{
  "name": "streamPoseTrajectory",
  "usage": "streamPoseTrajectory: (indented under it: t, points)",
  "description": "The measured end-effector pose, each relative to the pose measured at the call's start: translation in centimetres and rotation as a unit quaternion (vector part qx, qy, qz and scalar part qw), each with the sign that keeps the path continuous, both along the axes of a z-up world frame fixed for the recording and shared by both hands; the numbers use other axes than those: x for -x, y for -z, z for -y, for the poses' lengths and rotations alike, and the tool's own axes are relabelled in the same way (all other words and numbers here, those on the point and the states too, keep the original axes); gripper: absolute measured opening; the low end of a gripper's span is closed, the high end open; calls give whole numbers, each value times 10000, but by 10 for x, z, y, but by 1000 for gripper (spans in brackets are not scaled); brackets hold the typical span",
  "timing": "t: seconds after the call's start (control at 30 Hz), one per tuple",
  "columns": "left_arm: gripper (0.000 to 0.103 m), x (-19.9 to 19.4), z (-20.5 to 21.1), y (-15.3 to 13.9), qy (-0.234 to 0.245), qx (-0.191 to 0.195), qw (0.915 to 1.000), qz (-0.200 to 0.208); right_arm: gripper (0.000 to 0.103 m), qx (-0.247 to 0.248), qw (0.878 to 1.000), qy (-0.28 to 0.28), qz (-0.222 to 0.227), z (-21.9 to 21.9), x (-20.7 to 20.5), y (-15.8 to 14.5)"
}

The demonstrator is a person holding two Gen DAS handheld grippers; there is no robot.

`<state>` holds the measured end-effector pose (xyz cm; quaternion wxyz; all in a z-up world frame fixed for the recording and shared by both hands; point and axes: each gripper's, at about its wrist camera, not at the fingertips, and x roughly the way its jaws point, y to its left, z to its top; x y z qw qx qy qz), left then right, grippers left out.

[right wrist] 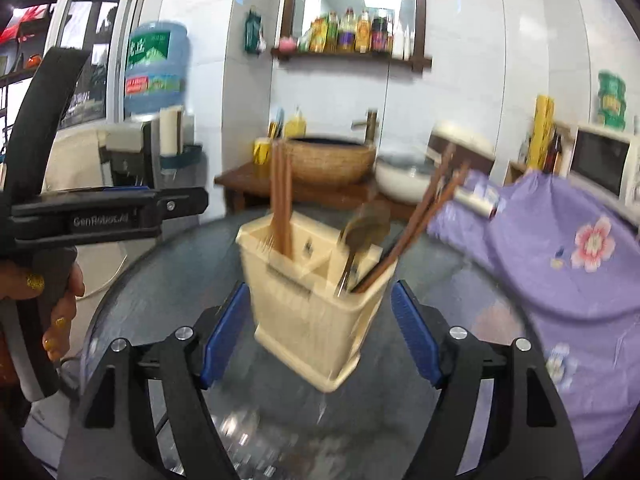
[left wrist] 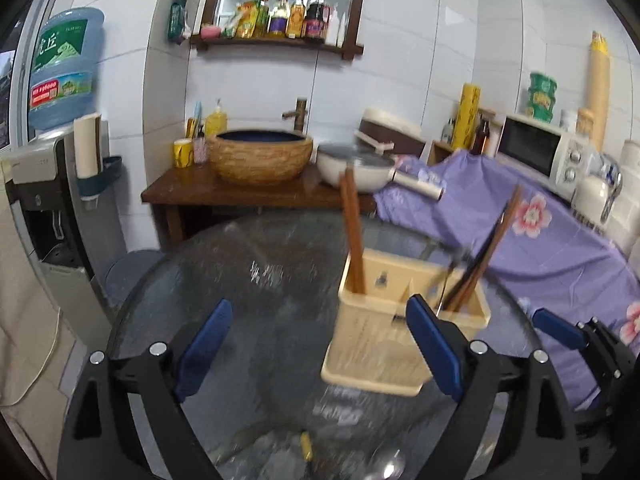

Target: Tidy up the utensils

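Observation:
A cream plastic utensil holder stands on the round glass table. Brown chopsticks stand upright in its left compartment. More chopsticks and a metal spoon lean in the right one. My right gripper is open, its blue pads on either side of the holder with a gap at each. My left gripper is open and empty, with the holder just behind its right finger. Another spoon lies blurred at the bottom edge.
A wooden stand with a woven basin and a white pan is behind the table. A purple flowered cloth covers a counter at right with a microwave. A water dispenser stands at left. A hand holds the left gripper.

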<state>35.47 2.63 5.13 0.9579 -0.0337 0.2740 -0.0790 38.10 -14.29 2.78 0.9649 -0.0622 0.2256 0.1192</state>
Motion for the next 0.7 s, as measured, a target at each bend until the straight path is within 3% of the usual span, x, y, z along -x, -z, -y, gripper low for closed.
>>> streamPoseTrajectory:
  t: [0.23,0.43,0.57,0.7]
  points:
    - [85,38,-15,76,-153,-154,9966,-796,73,18,9930,-154,-1175,-18,21,71]
    - [71,52,-13,111,-120,-515,9911,-1218,69,90,9838,22,-1790,-28,23,114]
    - [70,58,-16,121,-166,-568,9897,-1302,69,131,9807,-60,-1948,-33,29,126]
    - [61,59,-18,126,-200,-536,9892,-1352,67,24,9808,-175,-1941,-43,32,123]
